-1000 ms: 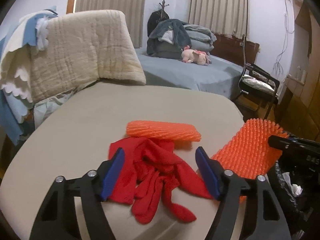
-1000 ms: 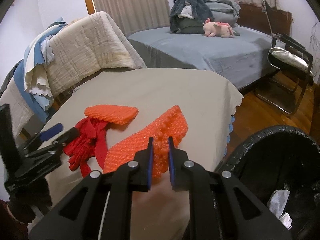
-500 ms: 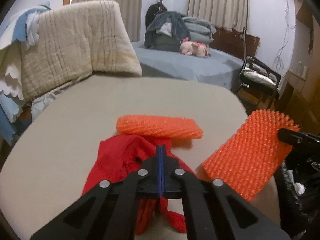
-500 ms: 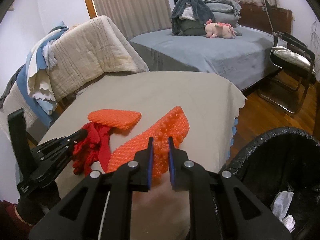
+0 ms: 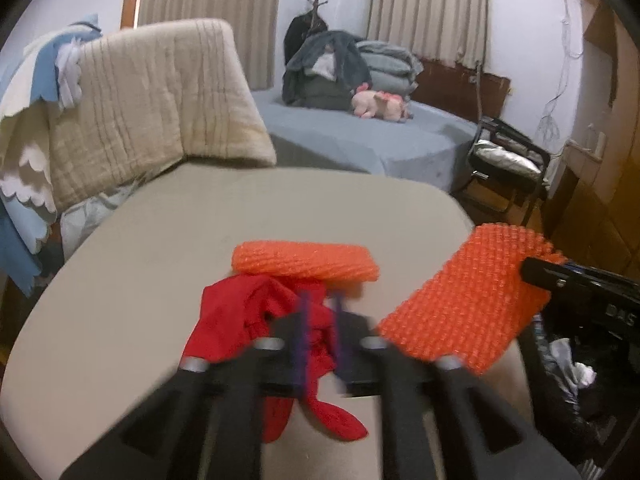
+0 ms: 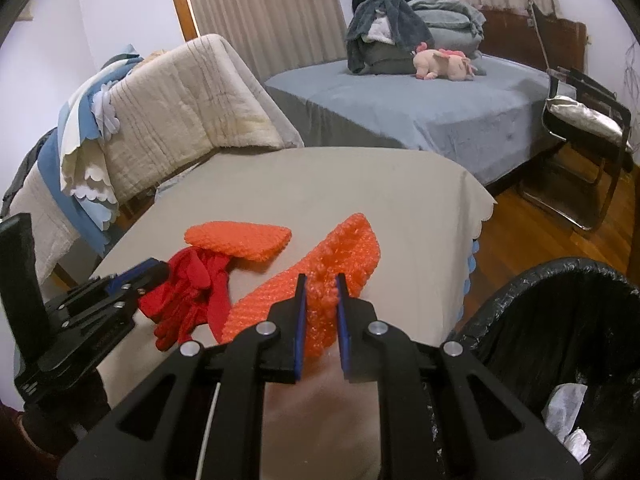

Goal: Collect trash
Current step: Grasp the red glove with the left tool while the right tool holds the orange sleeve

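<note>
Orange foam net is being pinched by the closed right gripper, lifted over the tabletop near its right edge. Red cloth is being clamped by the closed left gripper at the near edge. A second foam net is lying just behind. Black-lined bin is standing beside the right edge.

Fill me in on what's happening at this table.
A person is clearing trash with a handheld gripper in each hand. The right gripper has its jaws clamped on an orange foam net sleeve, partly raised off the table beside the black-lined trash bin. The left gripper has its jaws pinched on a red cloth. A second orange foam net lies loose on the table.
</note>
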